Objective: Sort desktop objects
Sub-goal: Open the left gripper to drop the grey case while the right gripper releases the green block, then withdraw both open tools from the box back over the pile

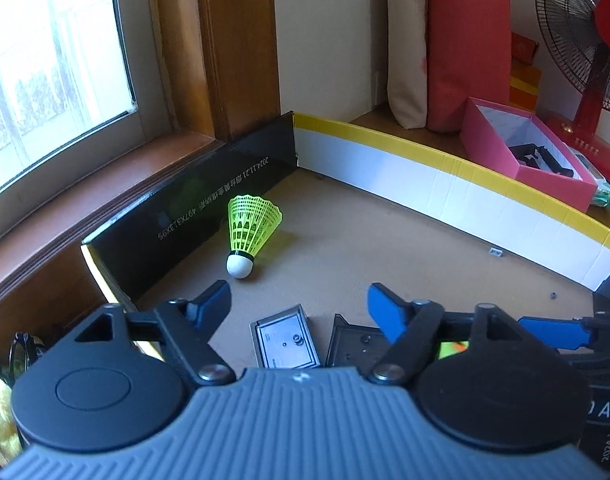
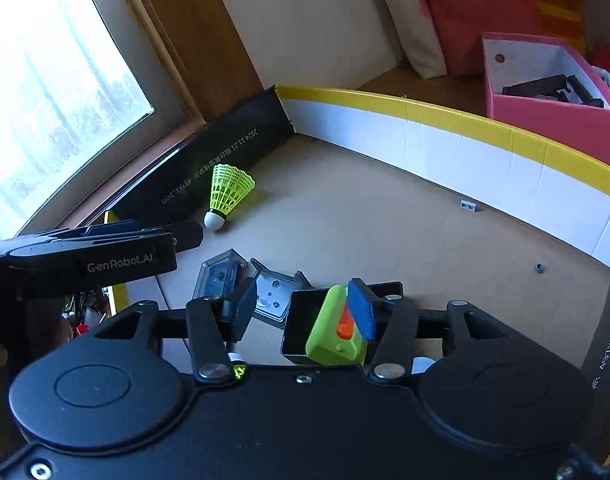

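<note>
Left wrist view: we see the left gripper (image 1: 299,304) with its jaws spread wide and holding nothing, poised low over the brown cardboard floor of a shallow tray (image 1: 385,240) walled in black, white and yellow. A neon-yellow plastic shuttlecock with a white cork tip (image 1: 249,234) lies ahead, near the black wall, just beyond the left fingertip. Two small grey plastic cases (image 1: 285,340) lie between the jaws, close to the camera.

Right wrist view: we see the right gripper (image 2: 303,308) with its jaws apart; its right pad touches a lime-green block with an orange insert (image 2: 333,330), which sits against a small black box (image 2: 299,328). We cannot tell whether the block is truly pinched.

We judge the step in hand to be picking the next item. The next move calls for the left jaws to advance and close around the shuttlecock's skirt.
</note>
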